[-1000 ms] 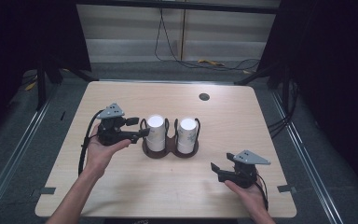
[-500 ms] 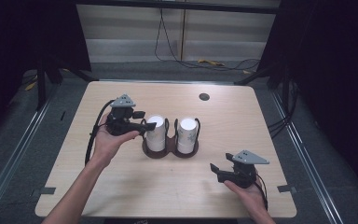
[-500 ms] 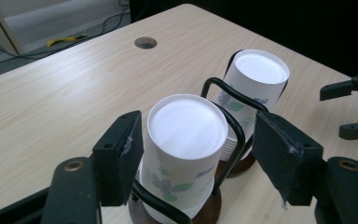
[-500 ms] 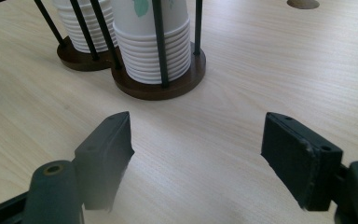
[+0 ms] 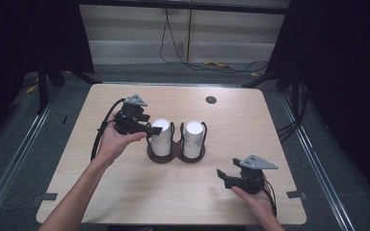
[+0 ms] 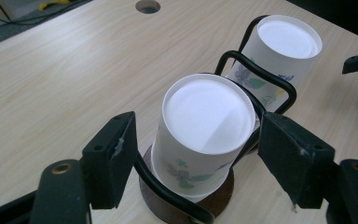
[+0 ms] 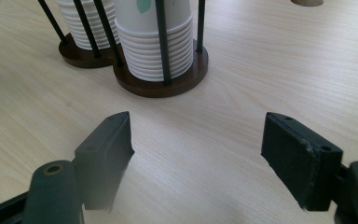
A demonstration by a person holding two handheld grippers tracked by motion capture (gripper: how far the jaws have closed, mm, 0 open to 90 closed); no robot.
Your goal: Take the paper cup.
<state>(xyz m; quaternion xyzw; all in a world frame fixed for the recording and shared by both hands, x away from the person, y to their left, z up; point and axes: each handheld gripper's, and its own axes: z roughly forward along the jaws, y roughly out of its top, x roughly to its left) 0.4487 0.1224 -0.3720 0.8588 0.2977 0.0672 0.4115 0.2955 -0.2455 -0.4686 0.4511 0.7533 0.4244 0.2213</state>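
Note:
Two stacks of white upside-down paper cups with a flower print stand in a twin holder (image 5: 176,157) of brown bases and black wire loops at mid-table. My left gripper (image 5: 151,130) comes in from the left at the top of the left stack (image 5: 161,137). In the left gripper view, its jaws have just been opening and now straddle the top cup (image 6: 205,126) with a gap on each side, so it is open. The right stack (image 5: 193,139) stands just beyond (image 6: 284,46). My right gripper (image 5: 223,177) rests open near the front right, pointing at the holder (image 7: 161,86).
A round cable hole (image 5: 211,100) sits in the far part of the light wooden table (image 5: 101,192). The left gripper's black cable (image 5: 99,137) loops off to the left. Dark floor, rails and loose cables surround the table.
The left hand has shifted toward the far side and slightly right, and its jaws have parted around the top of the left stack. The right hand has stayed still.

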